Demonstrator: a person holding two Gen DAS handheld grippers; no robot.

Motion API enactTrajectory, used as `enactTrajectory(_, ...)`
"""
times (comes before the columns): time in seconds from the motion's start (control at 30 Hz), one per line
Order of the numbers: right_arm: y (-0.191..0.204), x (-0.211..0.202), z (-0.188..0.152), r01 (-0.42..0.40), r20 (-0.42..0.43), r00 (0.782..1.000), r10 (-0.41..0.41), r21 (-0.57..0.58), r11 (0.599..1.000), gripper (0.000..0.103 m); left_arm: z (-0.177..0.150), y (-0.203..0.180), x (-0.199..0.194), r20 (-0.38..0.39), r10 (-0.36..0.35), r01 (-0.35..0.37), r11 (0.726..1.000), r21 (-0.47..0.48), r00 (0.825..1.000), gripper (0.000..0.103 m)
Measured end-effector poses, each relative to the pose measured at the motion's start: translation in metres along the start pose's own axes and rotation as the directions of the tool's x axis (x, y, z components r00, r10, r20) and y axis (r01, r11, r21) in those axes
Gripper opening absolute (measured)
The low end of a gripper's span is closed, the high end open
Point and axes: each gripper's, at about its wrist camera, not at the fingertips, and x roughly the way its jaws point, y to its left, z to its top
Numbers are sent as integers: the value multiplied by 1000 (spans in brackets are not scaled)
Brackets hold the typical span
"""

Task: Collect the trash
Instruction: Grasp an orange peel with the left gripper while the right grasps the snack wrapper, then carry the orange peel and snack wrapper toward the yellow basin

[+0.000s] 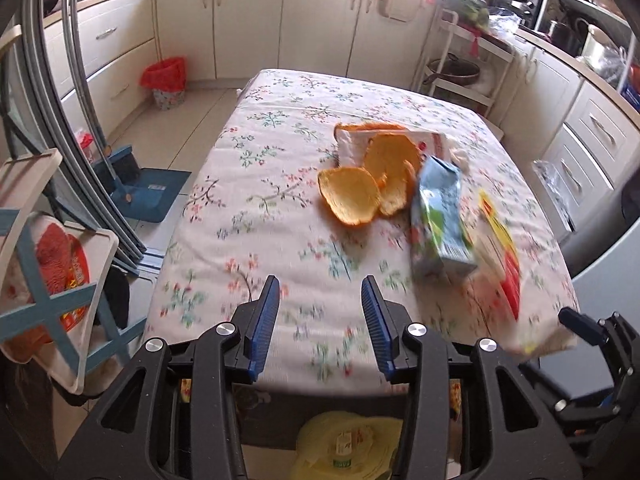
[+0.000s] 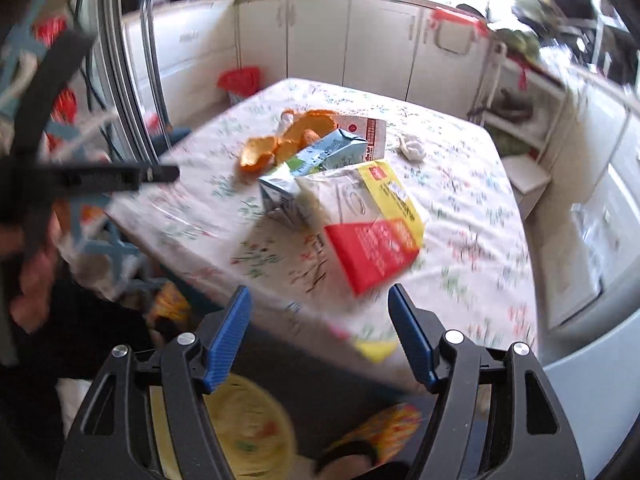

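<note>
On the floral tablecloth (image 1: 256, 216) lie orange peels (image 1: 352, 196), a blue drink carton (image 1: 440, 224), a yellow-and-red packet (image 1: 502, 248), a white-and-red carton (image 1: 356, 142) and a crumpled tissue (image 1: 460, 156). My left gripper (image 1: 320, 292) hovers open over the near table edge, nothing between its pads. The right wrist view is blurred. There my right gripper (image 2: 320, 300) stands open and empty just short of the yellow-and-red packet (image 2: 372, 236). Behind it are the blue carton (image 2: 312, 164), the peels (image 2: 272, 146) and the tissue (image 2: 412, 146). Something yellow (image 1: 352, 452) shows below the table edge.
A red-lined waste bin (image 1: 166, 80) stands on the floor at the far left. A blue dustpan (image 1: 148, 192) and a rack with red items (image 1: 56, 276) sit left of the table. A white cart (image 1: 460, 76) and cabinets (image 1: 592, 136) line the right side.
</note>
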Motion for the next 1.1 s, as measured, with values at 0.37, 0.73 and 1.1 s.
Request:
enactTrajectory(0.37, -19, 50, 16, 39, -79, 996, -37, 12, 999, 33, 67, 8, 75, -51, 23, -22, 1000, 9, 998, 44)
enactTrajectory(0.73, -73, 31, 17, -123, 31, 992, 120, 316, 941, 9, 85, -14, 125, -87, -3, 14, 992, 125, 996, 44)
enactTrajectory(1.1, -102, -3, 14, -341, 260, 934, 246, 438, 832, 8, 78, -3, 92, -42, -90, 91, 995, 44, 995, 3)
